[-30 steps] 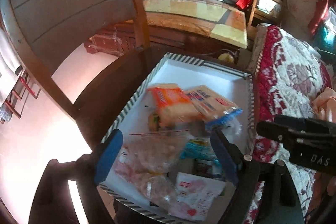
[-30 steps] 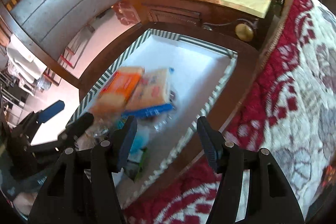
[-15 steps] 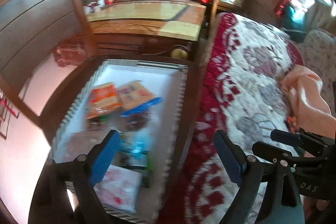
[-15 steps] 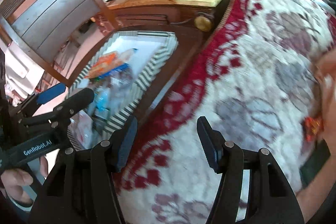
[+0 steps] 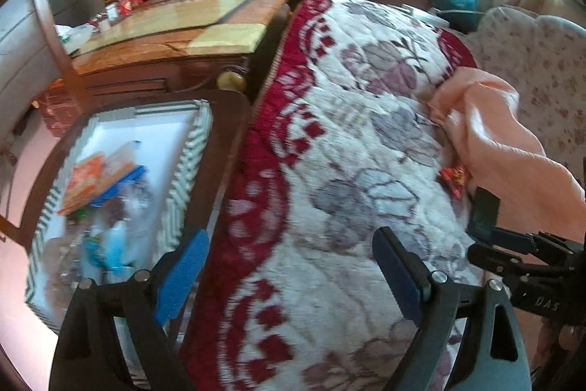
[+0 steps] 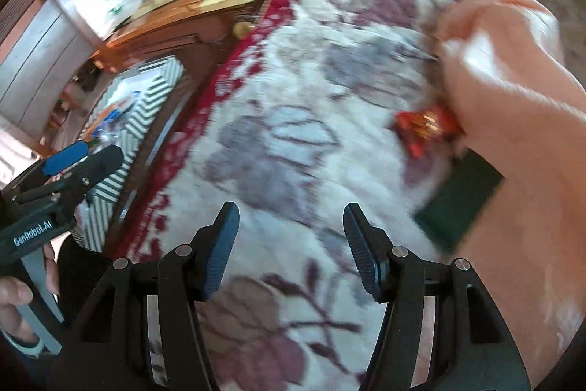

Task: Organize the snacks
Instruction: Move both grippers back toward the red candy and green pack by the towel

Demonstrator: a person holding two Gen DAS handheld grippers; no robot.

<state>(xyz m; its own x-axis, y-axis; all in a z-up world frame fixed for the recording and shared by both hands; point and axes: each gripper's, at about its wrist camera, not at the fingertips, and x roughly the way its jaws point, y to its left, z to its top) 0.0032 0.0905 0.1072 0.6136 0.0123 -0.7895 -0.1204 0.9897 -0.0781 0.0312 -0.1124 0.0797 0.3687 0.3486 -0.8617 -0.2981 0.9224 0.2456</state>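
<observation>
Both tongs are empty with their jaws apart: left tongs [image 5: 289,272] hang over the red-and-white quilt [image 5: 348,141], right tongs [image 6: 291,246] too, nothing between either pair. The sorted snacks sit in the striped box [image 5: 190,149] on the dark table [image 5: 227,141], box near the table's edge that meets the bed. What I judge I'm after next is the red candy wrapper [image 6: 425,127] lying on the quilt right at the fold of the peach cloth [image 6: 512,79], with a dark green packet [image 6: 461,204] just below it, half tucked under that cloth. Risks as I see them: everything is blurred, so I could misjudge the approach and shove the wrapper deeper under the cloth. Closing there may pinch peach fabric or quilt pile along with the candy and drag it. The wrapper is small and crinkly, likely to slip out on the way to the box. The two tongs are near each other at the right of the left view, so a clash is possible. Box edge close to the quilt; a bump could tip it.
</observation>
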